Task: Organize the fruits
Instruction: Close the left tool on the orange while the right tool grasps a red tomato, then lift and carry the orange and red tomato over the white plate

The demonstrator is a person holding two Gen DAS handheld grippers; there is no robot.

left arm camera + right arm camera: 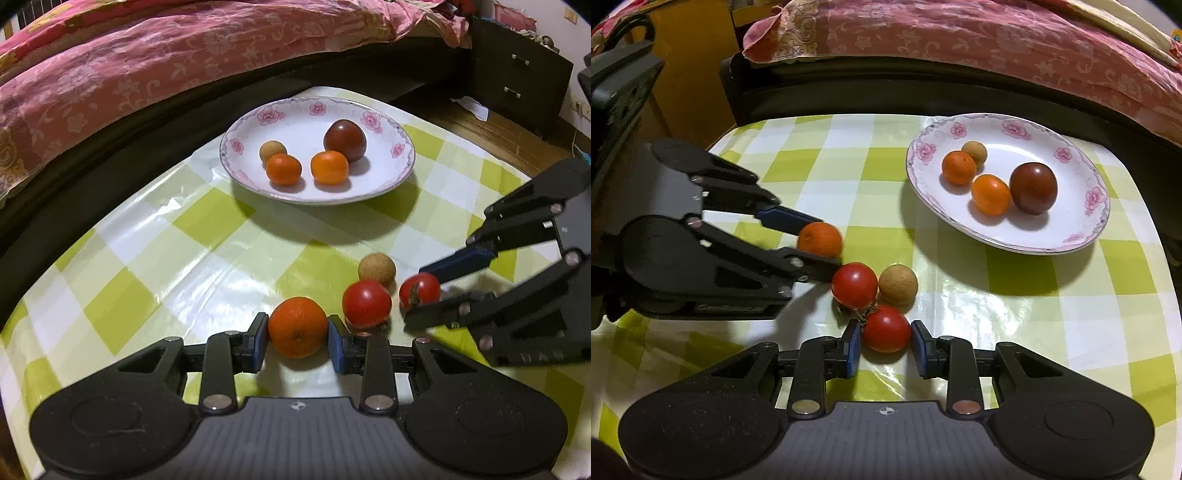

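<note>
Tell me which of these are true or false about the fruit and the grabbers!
1. The plate holds four fruits. True.
2. The left gripper has its pads around a banana. False: around an orange.
3. The right gripper has a red tomato between its fingers. True.
4. The dark tomato lies on the tablecloth. False: it sits on the plate.
5. A tan longan lies on the tablecloth beside a tomato. True.

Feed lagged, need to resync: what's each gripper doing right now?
Left gripper: jaws shut on the orange mandarin, on the table.
Right gripper: jaws around the red tomato; full contact cannot be told.
</note>
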